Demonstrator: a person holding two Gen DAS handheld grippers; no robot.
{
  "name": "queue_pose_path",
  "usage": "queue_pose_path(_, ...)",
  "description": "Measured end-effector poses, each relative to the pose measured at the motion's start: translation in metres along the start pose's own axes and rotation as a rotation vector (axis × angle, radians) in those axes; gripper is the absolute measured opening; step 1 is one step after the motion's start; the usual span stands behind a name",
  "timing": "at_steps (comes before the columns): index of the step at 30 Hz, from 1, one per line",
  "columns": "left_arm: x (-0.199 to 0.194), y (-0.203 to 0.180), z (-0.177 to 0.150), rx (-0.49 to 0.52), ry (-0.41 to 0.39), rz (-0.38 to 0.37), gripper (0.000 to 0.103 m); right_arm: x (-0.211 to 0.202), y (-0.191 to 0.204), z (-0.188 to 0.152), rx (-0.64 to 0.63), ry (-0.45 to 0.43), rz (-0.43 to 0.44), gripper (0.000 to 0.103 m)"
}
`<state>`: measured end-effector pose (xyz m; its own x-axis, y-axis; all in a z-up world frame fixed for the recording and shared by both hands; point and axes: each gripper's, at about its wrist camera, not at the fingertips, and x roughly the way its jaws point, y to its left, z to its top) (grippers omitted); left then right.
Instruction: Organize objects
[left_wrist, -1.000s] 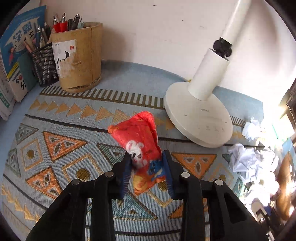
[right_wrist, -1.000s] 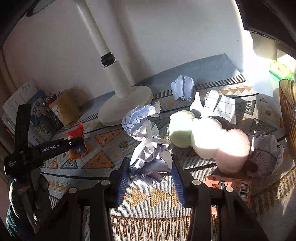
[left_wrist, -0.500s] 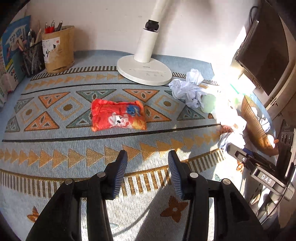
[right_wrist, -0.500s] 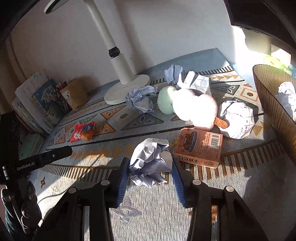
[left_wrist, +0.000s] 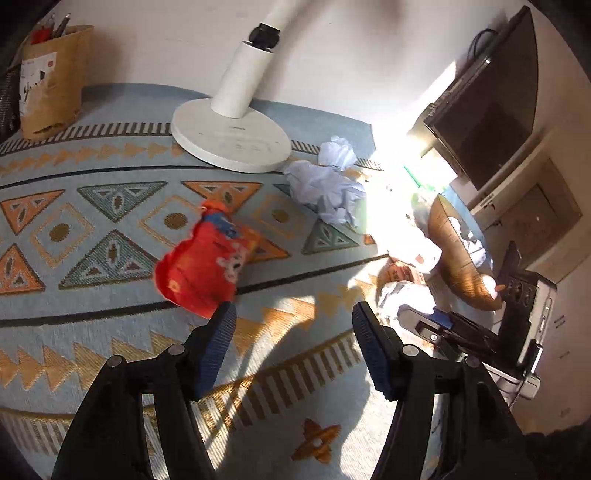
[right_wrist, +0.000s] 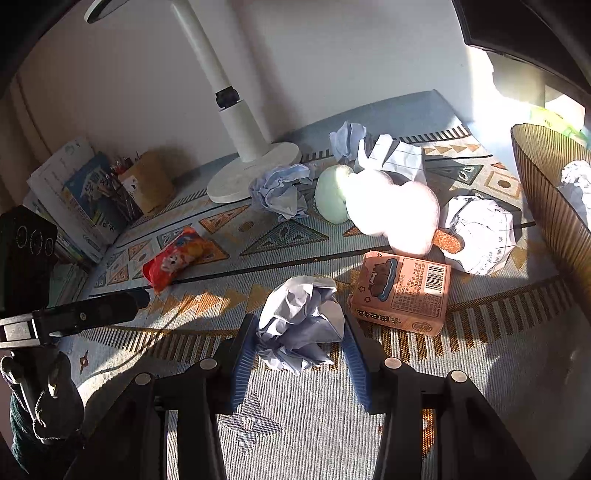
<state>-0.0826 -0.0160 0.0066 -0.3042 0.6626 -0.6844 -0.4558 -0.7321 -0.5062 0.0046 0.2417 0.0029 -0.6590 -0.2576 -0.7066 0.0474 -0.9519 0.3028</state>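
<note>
My left gripper (left_wrist: 293, 321) is open and empty, just right of and in front of a red snack packet (left_wrist: 207, 262) that lies on the patterned mat; the packet also shows in the right wrist view (right_wrist: 173, 258). My right gripper (right_wrist: 299, 336) is shut on a crumpled paper ball (right_wrist: 301, 321) and holds it above the mat's front part. A brown ribbed basket (right_wrist: 546, 195) at the right holds a paper ball (right_wrist: 576, 181). The left gripper's body (right_wrist: 77, 317) shows at the left of the right wrist view.
A white lamp base (left_wrist: 231, 136) stands at the back. Crumpled papers (right_wrist: 280, 192), a green and pink plush (right_wrist: 376, 206), a wrapped ball (right_wrist: 480, 236) and an orange box (right_wrist: 400, 291) lie on the mat. A pen holder (left_wrist: 48, 81) and books (right_wrist: 85, 199) stand at the left.
The left gripper let go of the red packet, pulled back, then moved closer and opened wider. The right gripper carried the paper ball back and toward the basket side.
</note>
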Motion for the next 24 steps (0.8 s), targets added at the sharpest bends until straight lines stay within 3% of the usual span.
queue_pose_path(1, -0.002, -0.015, -0.008, 0.046, 0.017, -0.02, 0.062, 0.0, 0.0, 0.0, 0.001, -0.002, 0.002, 0.044)
queue_pose_path(2, -0.006, -0.028, -0.015, 0.098, 0.013, 0.01, 0.062, -0.001, 0.0, 0.0, 0.001, -0.004, 0.004, 0.044)
queue_pose_path(4, -0.013, -0.042, -0.017, 0.164, -0.036, 0.174, 0.063, -0.001, 0.001, 0.0, -0.005, -0.008, 0.001, 0.044)
queue_pose_path(6, -0.021, -0.036, -0.008, 0.144, -0.102, 0.299, 0.063, -0.002, 0.004, -0.001, -0.017, -0.013, -0.004, 0.044)
queue_pose_path(9, -0.007, -0.01, 0.014, 0.097, -0.106, 0.384, 0.063, -0.004, 0.006, -0.001, -0.027, -0.021, -0.005, 0.044)
queue_pose_path(12, 0.028, 0.008, 0.026, 0.117, -0.008, 0.422, 0.063, -0.004, 0.006, -0.001, -0.022, -0.022, 0.0, 0.044)
queue_pose_path(15, 0.038, 0.009, 0.026, 0.145, -0.019, 0.457, 0.063, -0.003, 0.006, -0.001, -0.02, -0.02, -0.002, 0.045)
queue_pose_path(16, 0.036, 0.008, 0.025, 0.136, -0.029, 0.458, 0.06, -0.003, 0.006, -0.001, -0.021, -0.02, -0.004, 0.045)
queue_pose_path(19, 0.024, 0.004, 0.018, 0.11, -0.054, 0.452, 0.03, -0.005, 0.007, -0.002, -0.028, -0.029, -0.003, 0.045)
queue_pose_path(24, -0.003, -0.024, -0.016, 0.035, -0.098, 0.439, 0.019, -0.01, 0.012, -0.004, -0.049, -0.05, -0.005, 0.045)
